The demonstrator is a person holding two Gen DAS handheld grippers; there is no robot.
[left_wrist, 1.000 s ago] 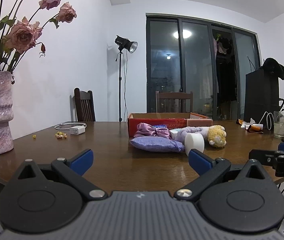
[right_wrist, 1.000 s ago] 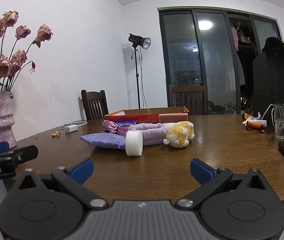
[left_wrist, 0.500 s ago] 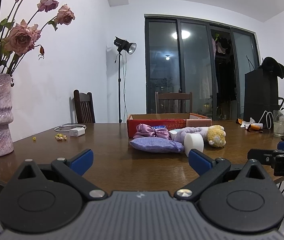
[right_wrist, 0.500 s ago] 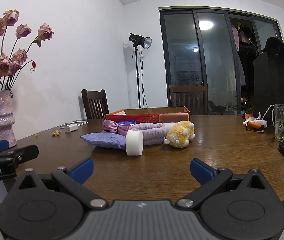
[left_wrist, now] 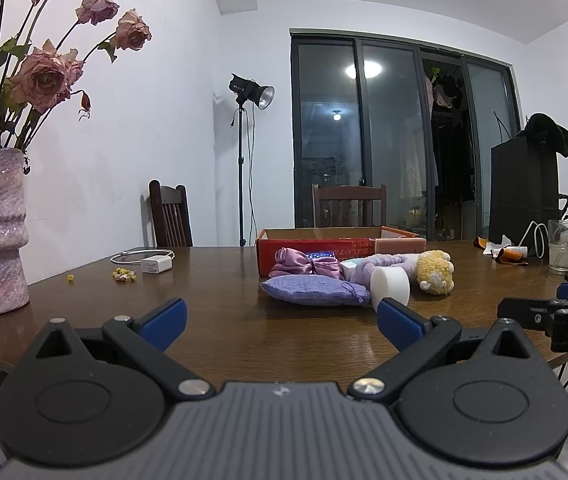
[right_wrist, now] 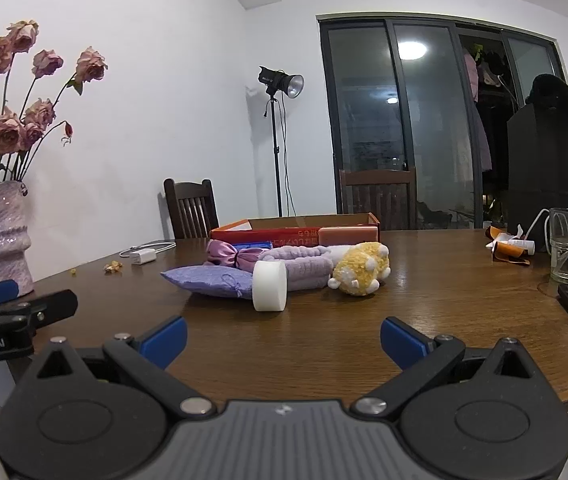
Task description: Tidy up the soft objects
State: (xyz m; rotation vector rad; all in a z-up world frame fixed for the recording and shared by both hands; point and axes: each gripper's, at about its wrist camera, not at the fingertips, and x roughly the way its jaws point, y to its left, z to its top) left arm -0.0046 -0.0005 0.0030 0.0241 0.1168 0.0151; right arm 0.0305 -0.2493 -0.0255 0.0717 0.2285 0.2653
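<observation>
Opening stage, by the look of it: nothing gathered yet, both tools short of the pile.

Left gripper (left_wrist: 280, 318): spread wide, empty, hovering over the near edge of the table (left_wrist: 220, 320). Right gripper (right_wrist: 283, 338): likewise spread wide, empty, touching nothing.

Soft objects clustered mid-table, just in front of the shallow red box (right_wrist: 296, 233): lavender pouch (right_wrist: 208, 282) nearest on the left, white foam roll (right_wrist: 270, 291) standing on edge against it, purple headband (right_wrist: 298, 263) behind, pink satin bow (right_wrist: 232, 255) at the back, yellow plush toy (right_wrist: 360, 269) on the right.

Next move, as judged: reach forward to the nearest piece, probably foam roll or pouch; close gently, given how easily such things squash; lift toward the box, the likely destination.
</observation>
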